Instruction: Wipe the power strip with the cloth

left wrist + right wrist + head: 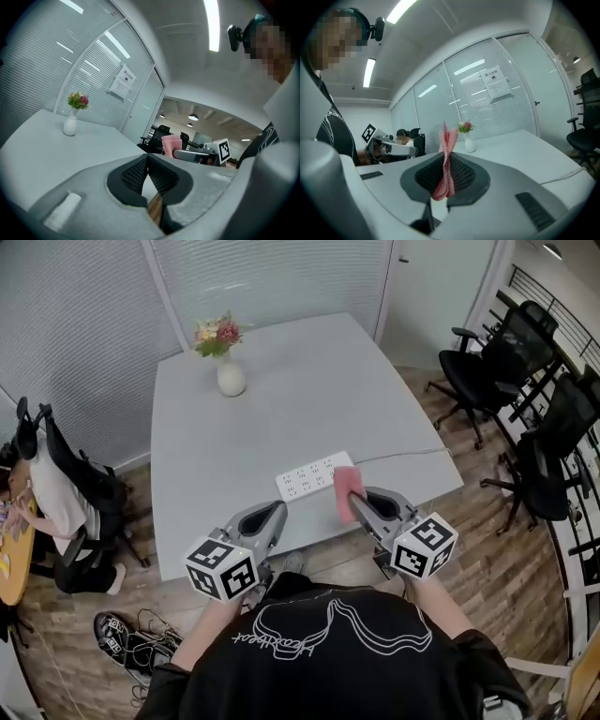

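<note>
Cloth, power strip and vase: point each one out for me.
cloth point(349, 491): head view, middle of the pink fold.
power strip point(305, 478): head view, white socket face.
vase point(231, 378): head view, white body.

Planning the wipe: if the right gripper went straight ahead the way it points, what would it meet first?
Probably the power strip near its right end, with the held cloth touching first; its height above the table is unclear.
</note>
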Motion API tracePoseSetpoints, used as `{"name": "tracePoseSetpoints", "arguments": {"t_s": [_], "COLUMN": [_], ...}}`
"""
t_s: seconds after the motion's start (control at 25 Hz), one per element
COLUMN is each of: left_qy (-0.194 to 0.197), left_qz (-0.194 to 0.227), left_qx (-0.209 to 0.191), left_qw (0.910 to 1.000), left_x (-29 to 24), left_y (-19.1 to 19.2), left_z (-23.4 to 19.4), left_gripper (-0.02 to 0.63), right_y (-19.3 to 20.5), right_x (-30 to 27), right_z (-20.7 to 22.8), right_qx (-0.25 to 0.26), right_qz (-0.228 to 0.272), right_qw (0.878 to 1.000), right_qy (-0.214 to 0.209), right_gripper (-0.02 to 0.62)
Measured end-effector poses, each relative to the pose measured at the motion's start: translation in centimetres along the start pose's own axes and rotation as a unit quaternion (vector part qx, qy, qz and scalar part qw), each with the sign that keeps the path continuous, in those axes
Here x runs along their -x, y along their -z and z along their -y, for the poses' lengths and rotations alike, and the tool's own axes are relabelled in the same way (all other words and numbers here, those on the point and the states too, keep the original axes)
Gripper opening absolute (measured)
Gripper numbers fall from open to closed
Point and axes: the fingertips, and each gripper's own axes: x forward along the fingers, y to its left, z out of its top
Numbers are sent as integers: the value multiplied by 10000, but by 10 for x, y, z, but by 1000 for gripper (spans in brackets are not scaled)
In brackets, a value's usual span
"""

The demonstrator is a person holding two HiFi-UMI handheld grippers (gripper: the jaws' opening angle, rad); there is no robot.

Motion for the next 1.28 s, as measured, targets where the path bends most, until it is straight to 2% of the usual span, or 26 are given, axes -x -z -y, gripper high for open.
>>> {"name": "tracePoseSetpoints", "arguments": {"t_s": [0.16,0.52,0.76,1.28], "left_qy": [134,301,347,88], "left_qz": [114,254,289,334], "left_qx": [-187,-546,-473,-384], "left_qw": [9997,9977,9979,9987], "left_x": [5,6,4,2], "left_y": [-11,-27,-30,-26], "left_z": [15,35,35,32], "left_gripper": [14,14,14,14], "right_y": [-13,-17,-18,-14], "right_x": [4,5,3,5], "right_z": [-9,-12,-11,-5], "right_qx": [44,-111,-103,-110], "right_qz": [132,184,172,171], "right_qw": [9999,9996,9996,9995], "right_qy": [-46,-164,-201,-238], "right_gripper": [32,31,31,31]}}
